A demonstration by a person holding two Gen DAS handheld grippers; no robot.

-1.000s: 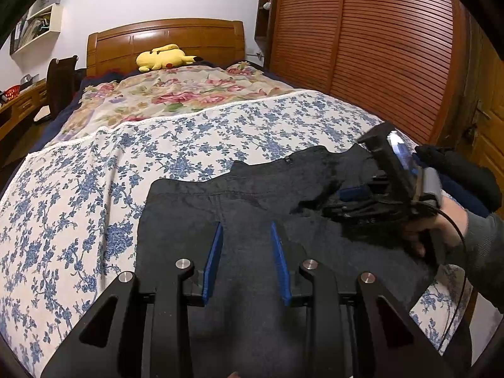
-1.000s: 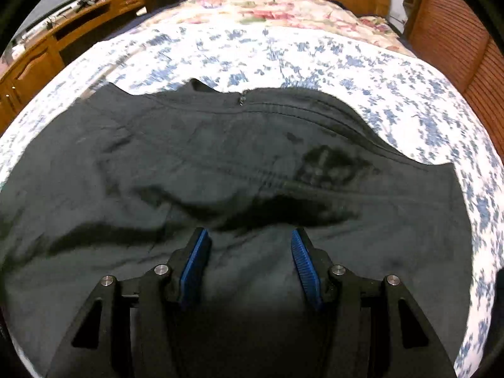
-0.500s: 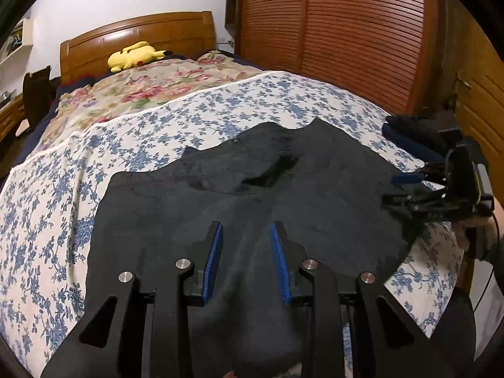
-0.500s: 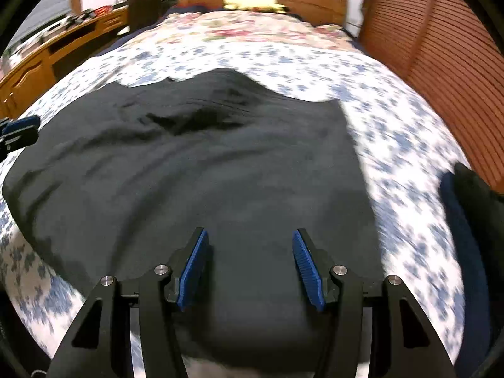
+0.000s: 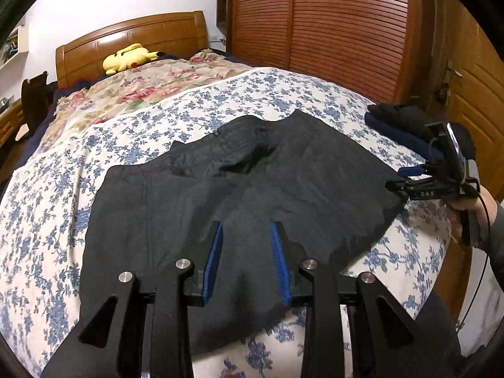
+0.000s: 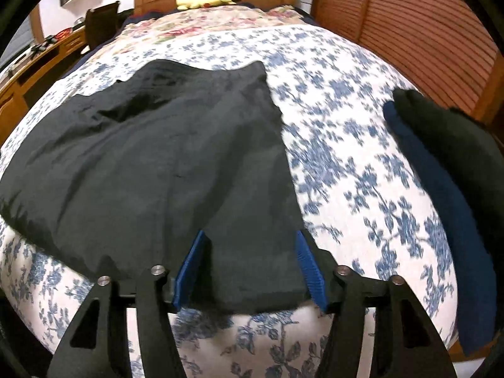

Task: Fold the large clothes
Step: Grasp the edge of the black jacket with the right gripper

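Observation:
A black garment (image 5: pixel 252 189) lies spread flat on the blue-flowered bedspread (image 5: pixel 47 204), its waistband and zipper on the far side. My left gripper (image 5: pixel 246 230) hovers over the garment's near edge, open, with only flat cloth showing between its blue pads. In the right wrist view my right gripper (image 6: pixel 250 236) is over the near right corner of the garment (image 6: pixel 157 157). Its jaws are opening and the pads do not press on the cloth. The left wrist view shows the right gripper (image 5: pixel 398 178) at the garment's right corner, held by a hand (image 5: pixel 482 208).
A stack of folded navy and black clothes (image 6: pixel 441 173) sits on the bed's right edge, also visible in the left wrist view (image 5: pixel 400 123). A yellow plush toy (image 5: pixel 129 58) lies by the headboard. Slatted wardrobe doors (image 5: pixel 330 31) stand to the right, a wooden desk (image 6: pixel 37 60) to the left.
The right gripper has slid from the garment's middle out to its right corner and its jaws have widened. The left gripper has shifted sideways along the near edge with its gap unchanged.

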